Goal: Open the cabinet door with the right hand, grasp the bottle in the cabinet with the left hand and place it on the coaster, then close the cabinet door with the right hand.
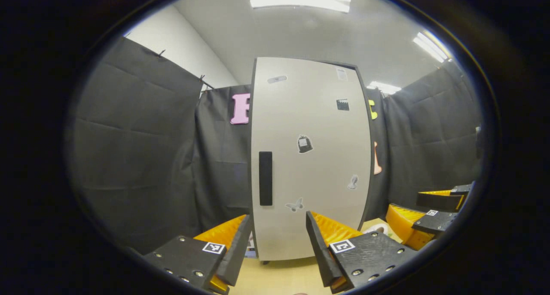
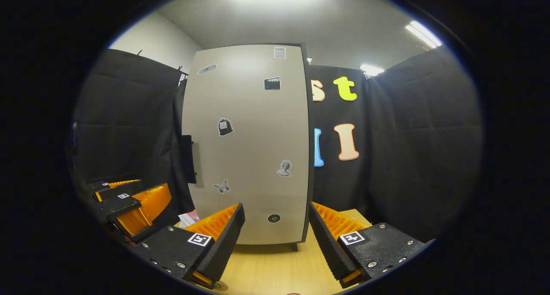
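while shut, cabinet door upright, long axis vertical

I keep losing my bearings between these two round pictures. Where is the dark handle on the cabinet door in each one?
Left gripper view: the handle stands upright near the left edge of the cabinet door, a little left of centre in the picture.
Right gripper view: the handle juts from the door's left edge, seen nearly side-on, left of centre.
Shared landmark: the butterfly sticker, low on the door, right of the handle.
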{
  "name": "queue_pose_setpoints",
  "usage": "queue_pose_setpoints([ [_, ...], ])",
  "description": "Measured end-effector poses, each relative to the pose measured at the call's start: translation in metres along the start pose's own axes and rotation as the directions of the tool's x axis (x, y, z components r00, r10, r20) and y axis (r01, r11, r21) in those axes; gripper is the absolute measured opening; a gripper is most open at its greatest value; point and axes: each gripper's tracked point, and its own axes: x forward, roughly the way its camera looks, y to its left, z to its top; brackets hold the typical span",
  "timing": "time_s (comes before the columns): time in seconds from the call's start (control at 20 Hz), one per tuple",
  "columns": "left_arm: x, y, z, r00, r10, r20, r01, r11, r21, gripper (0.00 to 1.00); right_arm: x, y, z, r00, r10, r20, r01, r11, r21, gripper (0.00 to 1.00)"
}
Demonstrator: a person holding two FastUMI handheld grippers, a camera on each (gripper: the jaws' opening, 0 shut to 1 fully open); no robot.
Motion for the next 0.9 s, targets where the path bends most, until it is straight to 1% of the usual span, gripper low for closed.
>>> queue_pose_setpoints([
  [0.05, 0.001, -0.001, 0.0, 1.0, -0.003, 0.001, 0.003, 1.0, 0.001, 0.73, 0.0, 0.0, 0.0, 1.0, 0.001, -0.001, -0.001, 1.0, 0.0, 0.92],
  [0.1, 0.001, -0.001, 0.0, 1.0, -0.004, 0.002, 0.004, 1.0, 0.0, 0.77, 0.0, 0.001, -0.001, 1.0, 0.001, -0.002, -0.001, 1.0, -0.001, 0.92],
  [0.15, 0.0, 0.0, -0.001, 1.0, -0.004, 0.001, 0.004, 1.0, -0.001, 0.72, 0.001, 0.001, 0.0, 1.0, 0.001, -0.004, -0.001, 1.0, -0.001, 0.92],
  [0.35, 0.002, 0.006, -0.001, 1.0, 0.006, 0.001, -0.006, 1.0, -0.01, 0.73, 0.001, 0.003, 0.0, 1.0, 0.004, -0.003, -0.004, 1.0, 0.003, 0.92],
  [0.4, 0.002, 0.007, 0.0, 1.0, 0.008, 0.003, -0.008, 1.0, -0.013, 0.77, 0.002, 0.002, 0.001, 1.0, 0.001, 0.0, -0.001, 1.0, 0.002, 0.92],
  [0.45, 0.003, 0.008, 0.0, 1.0, 0.01, 0.004, -0.01, 1.0, -0.012, 0.73, 0.002, 0.002, 0.002, 1.0, 0.001, 0.005, -0.001, 1.0, 0.003, 0.93],
  [0.55, 0.004, 0.007, 0.0, 1.0, 0.009, 0.007, -0.009, 1.0, -0.012, 0.73, 0.003, 0.0, 0.002, 1.0, -0.003, 0.009, 0.003, 1.0, 0.003, 0.92],
  [0.6, 0.004, 0.007, -0.001, 1.0, 0.009, 0.004, -0.009, 1.0, -0.011, 0.68, 0.003, 0.001, 0.001, 1.0, -0.002, 0.008, 0.002, 1.0, 0.004, 0.92],
  [0.65, 0.004, 0.007, -0.003, 1.0, 0.008, 0.001, -0.008, 1.0, -0.009, 0.73, 0.003, 0.0, 0.0, 1.0, -0.004, 0.005, 0.004, 1.0, 0.003, 0.93],
  [0.9, 0.007, 0.0, -0.01, 1.0, -0.001, -0.017, 0.001, 1.0, 0.003, 0.73, 0.006, -0.003, -0.007, 1.0, -0.006, -0.012, 0.006, 1.0, 0.014, 0.93],
])
